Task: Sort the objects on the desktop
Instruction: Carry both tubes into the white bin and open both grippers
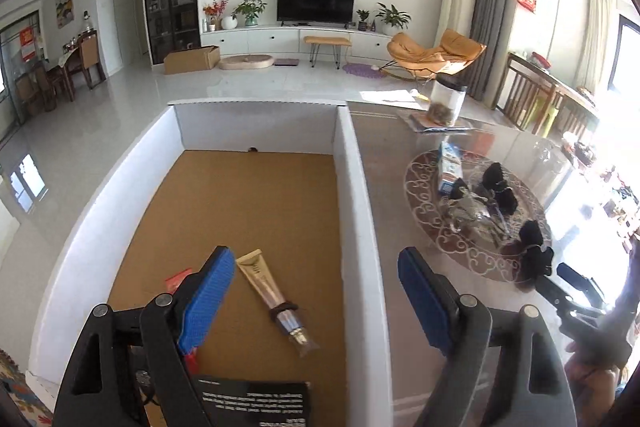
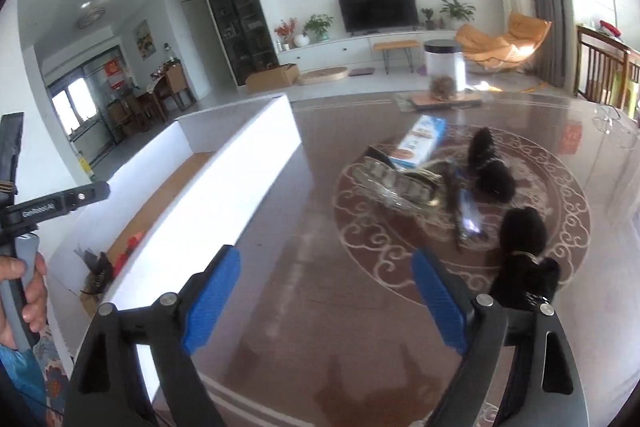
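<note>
My left gripper [image 1: 316,301] hangs open over the right wall of a white-walled box [image 1: 356,211], with nothing between its blue pads. On the box's cardboard floor lie a gold tube [image 1: 276,303], a red item [image 1: 178,277] and a black printed booklet [image 1: 256,403]. My right gripper [image 2: 326,303] is open and empty above the dark glossy table [image 2: 304,307], right of the box [image 2: 248,171]. Ahead of it lie a blue-white carton [image 2: 420,141], clear crinkly packets [image 2: 396,183] and black fuzzy items [image 2: 490,167], one [image 2: 524,255] beside its right finger.
A clear jar with a black lid [image 2: 444,71] stands on a flat tray at the table's far edge. A hand [image 2: 24,283] holds the left gripper's handle at the left of the right wrist view. Beyond the table lies a living room with white floor.
</note>
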Available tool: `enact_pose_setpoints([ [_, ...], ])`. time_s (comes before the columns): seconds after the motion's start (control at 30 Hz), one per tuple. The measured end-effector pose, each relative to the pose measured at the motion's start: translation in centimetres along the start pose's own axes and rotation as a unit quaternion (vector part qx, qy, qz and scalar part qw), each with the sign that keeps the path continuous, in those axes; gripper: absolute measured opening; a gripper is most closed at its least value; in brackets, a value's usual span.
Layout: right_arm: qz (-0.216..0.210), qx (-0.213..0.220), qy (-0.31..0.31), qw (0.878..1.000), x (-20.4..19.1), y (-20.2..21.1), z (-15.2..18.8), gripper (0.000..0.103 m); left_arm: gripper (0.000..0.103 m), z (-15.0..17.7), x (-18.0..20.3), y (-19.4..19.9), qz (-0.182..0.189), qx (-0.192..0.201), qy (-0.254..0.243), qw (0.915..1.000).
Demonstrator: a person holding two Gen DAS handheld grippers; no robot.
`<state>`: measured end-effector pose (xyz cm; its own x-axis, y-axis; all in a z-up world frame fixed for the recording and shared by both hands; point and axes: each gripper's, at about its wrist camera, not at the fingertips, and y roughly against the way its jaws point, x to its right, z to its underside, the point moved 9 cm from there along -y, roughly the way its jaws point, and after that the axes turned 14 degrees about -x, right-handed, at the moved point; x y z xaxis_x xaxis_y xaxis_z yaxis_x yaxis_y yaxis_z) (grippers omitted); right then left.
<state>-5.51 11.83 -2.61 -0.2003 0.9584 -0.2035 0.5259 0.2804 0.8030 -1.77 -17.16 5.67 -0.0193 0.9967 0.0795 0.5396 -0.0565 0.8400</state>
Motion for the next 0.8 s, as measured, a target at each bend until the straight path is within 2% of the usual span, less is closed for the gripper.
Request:
enact_pose_setpoints([
  [0.07, 0.051, -0.017, -0.052, 0.997, 6.3, 0.3, 2.2, 0.088, 0.083, 0.9, 6.2, 0.6, 0.069, -0.007, -0.044, 0.9966],
  [0.1, 0.072, -0.025, -0.069, 0.995, 8.6, 0.4, 3.4, 0.088, 0.087, 1.7, 9.2, 0.5, 0.101, -0.019, -0.068, 0.9924],
  [0.13, 0.083, -0.030, -0.081, 0.993, 10.5, 0.7, 4.5, 0.088, 0.094, 2.5, 12.0, -0.1, 0.122, -0.037, -0.089, 0.9878],
  [0.17, 0.088, -0.039, -0.089, 0.991, 11.9, 0.9, 5.2, 0.088, 0.096, 3.4, 14.2, -1.1, 0.130, -0.049, -0.106, 0.9847],
  [0.27, 0.081, -0.065, -0.102, 0.989, 13.6, 0.9, 6.0, 0.088, 0.096, 5.4, 18.2, -6.4, 0.095, -0.083, -0.134, 0.9830],
  [0.37, 0.076, -0.091, -0.076, 0.990, 13.3, -0.4, 5.7, 0.088, 0.095, 6.5, 18.2, -11.5, 0.050, -0.102, -0.116, 0.9867],
  [0.47, 0.087, -0.109, -0.044, 0.989, 12.6, -1.5, 5.3, 0.088, 0.095, 6.6, 17.7, -14.7, 0.035, -0.111, -0.102, 0.9880],
  [0.57, 0.092, -0.113, -0.032, 0.989, 12.1, -2.5, 4.6, 0.088, 0.095, 6.5, 16.9, -16.7, 0.005, -0.114, -0.118, 0.9865],
  [0.67, 0.092, -0.115, -0.018, 0.989, 11.6, -3.4, 3.9, 0.089, 0.098, 5.8, 16.6, -17.2, 0.009, -0.107, -0.116, 0.9874],
  [0.73, 0.100, -0.121, 0.003, 0.988, 11.2, -4.2, 3.7, 0.098, 0.103, 5.6, 16.7, -17.6, 0.010, -0.111, -0.118, 0.9866],
  [0.8, 0.107, -0.119, 0.018, 0.987, 10.8, -4.9, 3.6, 0.103, 0.103, 5.1, 17.0, -17.9, 0.015, -0.112, -0.123, 0.9859],
])
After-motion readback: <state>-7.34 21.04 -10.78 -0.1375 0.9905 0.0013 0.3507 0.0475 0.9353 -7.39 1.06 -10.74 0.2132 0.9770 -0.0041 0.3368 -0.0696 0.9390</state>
